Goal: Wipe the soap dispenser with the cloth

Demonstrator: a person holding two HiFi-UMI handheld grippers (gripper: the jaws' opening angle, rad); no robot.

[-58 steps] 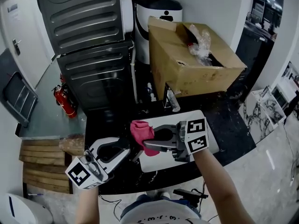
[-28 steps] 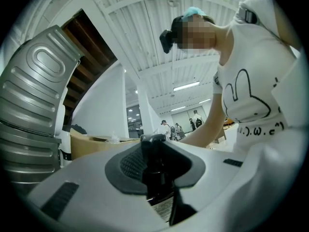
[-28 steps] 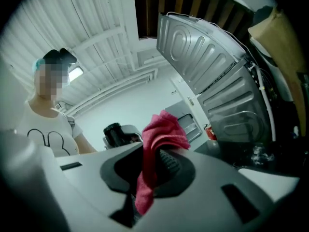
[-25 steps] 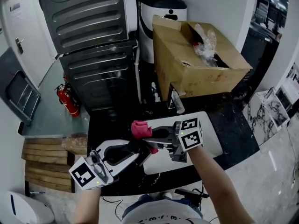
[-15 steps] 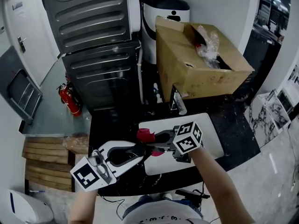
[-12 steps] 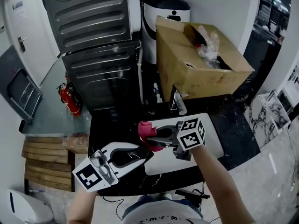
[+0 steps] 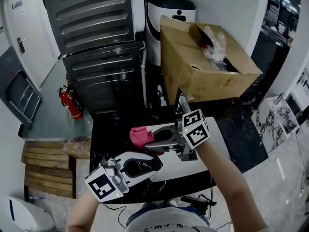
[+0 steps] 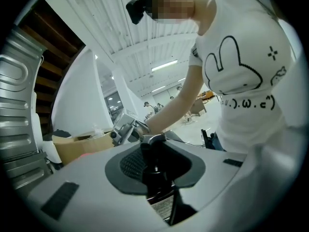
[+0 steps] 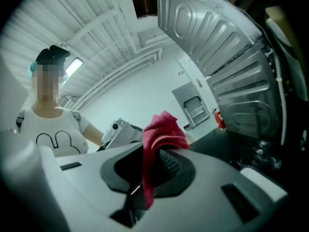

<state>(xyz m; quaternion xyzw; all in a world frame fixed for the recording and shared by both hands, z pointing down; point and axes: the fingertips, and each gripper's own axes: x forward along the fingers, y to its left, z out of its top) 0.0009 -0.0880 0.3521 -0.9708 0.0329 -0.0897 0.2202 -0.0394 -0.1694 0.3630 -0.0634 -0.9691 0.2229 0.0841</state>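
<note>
**Item: soap dispenser and cloth, both held over the desk**

- Left gripper (image 7: 155, 164): lower left of the head view. The fingers are drawn in narrow and clamp the soap dispenser (image 8: 155, 175) between the pads.
- Soap dispenser: dark bottle with a grey pump head on top and a pale label low on the body. It stands upright in the left gripper view.
- Right gripper (image 7: 152, 139): points leftward. The fingers pinch a bunched fold of the cloth (image 9: 161, 132).
- Cloth: red-pink. One end rises above the fingers and a strip hangs below them. It is just beyond the left gripper; whether it touches the dispenser cannot be told.
- Desk (image 7: 241, 134): black, with a white board (image 7: 215, 146) lying on it under both grippers.
- Cardboard box (image 7: 203, 66): open, at the back of the desk.
</note>
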